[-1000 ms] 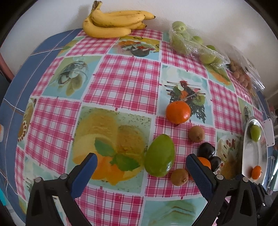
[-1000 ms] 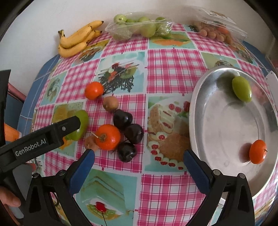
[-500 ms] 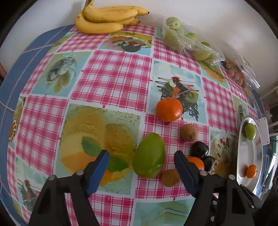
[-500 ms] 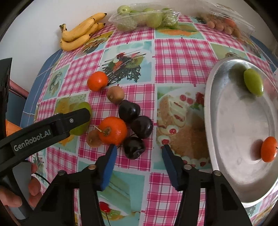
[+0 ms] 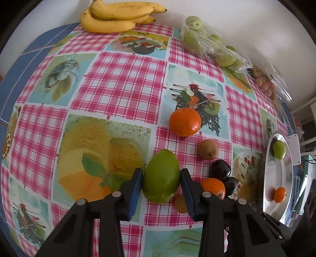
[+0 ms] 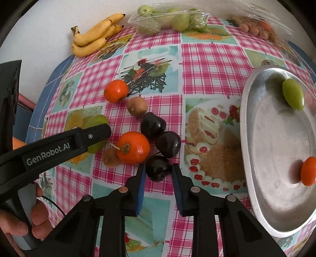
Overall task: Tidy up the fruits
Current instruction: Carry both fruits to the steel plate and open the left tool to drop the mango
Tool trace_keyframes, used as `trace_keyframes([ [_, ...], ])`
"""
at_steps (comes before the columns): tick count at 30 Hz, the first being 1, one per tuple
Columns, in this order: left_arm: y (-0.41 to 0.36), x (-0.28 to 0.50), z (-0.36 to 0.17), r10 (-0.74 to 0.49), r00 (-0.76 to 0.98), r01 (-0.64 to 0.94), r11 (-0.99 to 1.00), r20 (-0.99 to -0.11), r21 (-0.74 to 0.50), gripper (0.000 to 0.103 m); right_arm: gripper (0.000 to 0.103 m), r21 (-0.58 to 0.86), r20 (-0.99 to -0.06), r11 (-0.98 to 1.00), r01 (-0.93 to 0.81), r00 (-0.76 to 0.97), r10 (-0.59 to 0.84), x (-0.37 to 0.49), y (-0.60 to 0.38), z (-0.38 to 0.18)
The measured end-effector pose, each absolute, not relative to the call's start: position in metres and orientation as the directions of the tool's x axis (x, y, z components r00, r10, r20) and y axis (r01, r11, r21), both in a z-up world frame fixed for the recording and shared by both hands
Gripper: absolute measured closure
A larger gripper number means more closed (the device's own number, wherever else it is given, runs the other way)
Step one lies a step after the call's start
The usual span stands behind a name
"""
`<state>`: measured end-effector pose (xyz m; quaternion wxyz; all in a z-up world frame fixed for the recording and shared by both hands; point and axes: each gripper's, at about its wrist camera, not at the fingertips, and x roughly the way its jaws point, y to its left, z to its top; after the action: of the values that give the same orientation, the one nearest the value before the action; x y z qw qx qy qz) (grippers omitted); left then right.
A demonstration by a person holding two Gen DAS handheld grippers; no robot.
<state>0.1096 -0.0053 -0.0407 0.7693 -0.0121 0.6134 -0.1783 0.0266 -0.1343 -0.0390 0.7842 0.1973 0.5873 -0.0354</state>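
Observation:
My left gripper [image 5: 161, 179] is shut on a green mango [image 5: 161, 177] that rests on the checked tablecloth. My right gripper [image 6: 159, 171] is shut on a dark plum [image 6: 158, 168], the nearest of three. An orange [image 6: 133, 148] with a kiwi [image 6: 110, 157] behind it lies just left of that plum. A second orange [image 5: 185, 122] and another kiwi [image 5: 208, 149] lie further back. The silver tray [image 6: 250, 150] on the right holds a small green fruit [image 6: 293, 94] and a small orange [image 6: 309, 171].
Bananas [image 5: 116, 16], a bag of green fruit [image 5: 211, 45] and a bag of small brown fruit [image 6: 254, 26] line the wall at the back. The table's blue edge [image 5: 29, 51] runs along the left. The left gripper's body [image 6: 59, 144] crosses the right wrist view.
Both grippers moved forward and closed from wide open: the left onto the green mango, the right onto the nearest dark plum.

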Motion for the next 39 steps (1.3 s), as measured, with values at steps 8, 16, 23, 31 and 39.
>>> trace_keyframes([
  [8,-0.004,0.109,-0.032,-0.297,0.209,0.26,0.935,-0.932,-0.24,0.062,0.076,0.288,-0.927,0.911,0.294,0.326,0.187,0.022,-0.138,-0.033],
  [16,-0.001,0.109,-0.001,-0.326,0.281,0.273,0.929,-0.903,-0.25,0.062,0.076,0.33,-0.89,0.898,0.292,0.413,0.192,0.014,-0.147,-0.003],
  [23,0.0,0.105,0.014,-0.333,0.315,0.278,0.928,-0.889,-0.249,0.062,0.076,0.331,-0.883,0.892,0.308,0.434,0.178,0.012,-0.152,0.009],
  [31,-0.012,0.097,0.02,-0.328,0.321,0.302,0.925,-0.888,-0.232,0.062,0.076,0.306,-0.895,0.871,0.384,0.429,0.125,0.0,-0.176,0.011],
  [39,-0.05,0.079,0.021,-0.331,0.305,0.381,0.902,-0.893,-0.204,0.062,0.076,0.271,-0.902,0.837,0.476,0.428,0.049,-0.022,-0.216,0.013],
])
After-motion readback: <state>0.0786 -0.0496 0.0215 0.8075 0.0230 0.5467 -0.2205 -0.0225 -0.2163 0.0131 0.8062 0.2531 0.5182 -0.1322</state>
